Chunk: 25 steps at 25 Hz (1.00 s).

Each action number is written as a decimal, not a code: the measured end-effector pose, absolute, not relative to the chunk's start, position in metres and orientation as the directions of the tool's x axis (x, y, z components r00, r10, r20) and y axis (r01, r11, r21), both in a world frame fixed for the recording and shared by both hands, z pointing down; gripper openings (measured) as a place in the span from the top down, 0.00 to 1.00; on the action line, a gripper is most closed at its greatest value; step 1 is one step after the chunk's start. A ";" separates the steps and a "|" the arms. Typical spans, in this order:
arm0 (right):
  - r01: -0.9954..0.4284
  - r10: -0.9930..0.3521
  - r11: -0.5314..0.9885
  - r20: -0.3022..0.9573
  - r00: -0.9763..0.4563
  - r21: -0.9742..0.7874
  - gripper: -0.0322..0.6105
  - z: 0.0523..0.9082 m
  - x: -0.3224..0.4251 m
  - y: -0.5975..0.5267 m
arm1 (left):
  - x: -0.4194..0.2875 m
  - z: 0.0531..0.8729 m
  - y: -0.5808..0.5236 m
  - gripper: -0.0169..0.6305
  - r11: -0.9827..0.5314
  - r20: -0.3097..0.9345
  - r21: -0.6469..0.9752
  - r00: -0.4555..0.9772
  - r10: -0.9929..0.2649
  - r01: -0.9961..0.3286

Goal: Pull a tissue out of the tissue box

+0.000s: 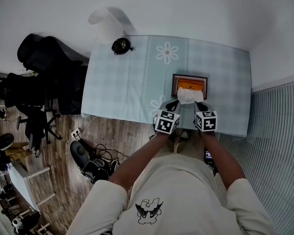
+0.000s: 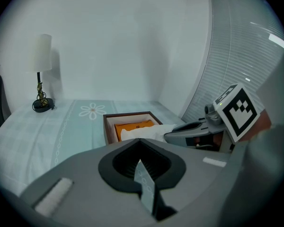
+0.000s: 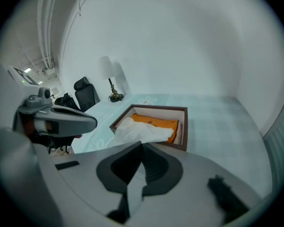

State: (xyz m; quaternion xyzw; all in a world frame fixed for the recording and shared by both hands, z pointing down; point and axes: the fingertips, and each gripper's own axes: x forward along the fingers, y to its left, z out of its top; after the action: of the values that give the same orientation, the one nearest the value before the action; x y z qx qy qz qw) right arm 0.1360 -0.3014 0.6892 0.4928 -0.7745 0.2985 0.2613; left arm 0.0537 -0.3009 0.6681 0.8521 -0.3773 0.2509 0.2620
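Note:
A brown tissue box [image 1: 175,84] with an orange pack [image 1: 191,85] inside stands on the pale blue tablecloth [image 1: 132,82], near the table's front edge. A white tissue [image 1: 189,96] sticks out of the box toward me. My right gripper [image 1: 199,105] is shut on the near end of the tissue [image 3: 137,130], which runs straight into its closed tips [image 3: 142,144]. My left gripper [image 1: 174,104] is beside it at the box's near left. Its jaws [image 2: 140,140] are together, and I see nothing between them. The tissue [image 2: 146,132] lies just beyond them.
A small black lamp [image 1: 121,45] stands at the table's far left corner. A black office chair [image 1: 49,58] and cables on the wood floor [image 1: 95,155] lie to the left. Slatted blinds [image 1: 279,131] run along the right.

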 end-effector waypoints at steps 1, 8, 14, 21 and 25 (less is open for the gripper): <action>-0.917 -0.613 0.344 0.691 -0.383 -0.203 0.93 0.684 0.135 -0.300 | 0.053 0.667 -0.301 0.97 -0.581 0.624 0.255 0.590 -0.513 -0.773; -0.903 -0.641 0.389 0.650 -0.407 -0.182 0.93 0.653 0.132 -0.290 | 0.052 0.656 -0.296 0.97 -0.596 0.613 0.239 0.595 -0.520 -0.767; -0.898 -0.671 0.401 0.609 -0.423 -0.183 0.93 0.627 0.129 -0.280 | 0.050 0.642 -0.287 0.97 -0.589 0.586 0.261 0.611 -0.533 -0.764; -0.892 -0.709 0.414 0.549 -0.442 -0.183 0.93 0.591 0.129 -0.262 | 0.049 0.613 -0.275 0.97 -0.605 0.538 0.249 0.628 -0.563 -0.756; -0.892 -0.733 0.412 0.512 -0.447 -0.189 0.93 0.569 0.128 -0.252 | 0.050 0.597 -0.271 0.97 -0.612 0.514 0.244 0.635 -0.576 -0.752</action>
State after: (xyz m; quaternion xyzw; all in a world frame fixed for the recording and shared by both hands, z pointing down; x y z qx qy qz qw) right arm 0.1283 -0.2519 0.5693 0.4948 -0.8210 0.2223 0.1779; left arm 0.0496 -0.2712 0.5975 0.8761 -0.3791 0.1964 0.2240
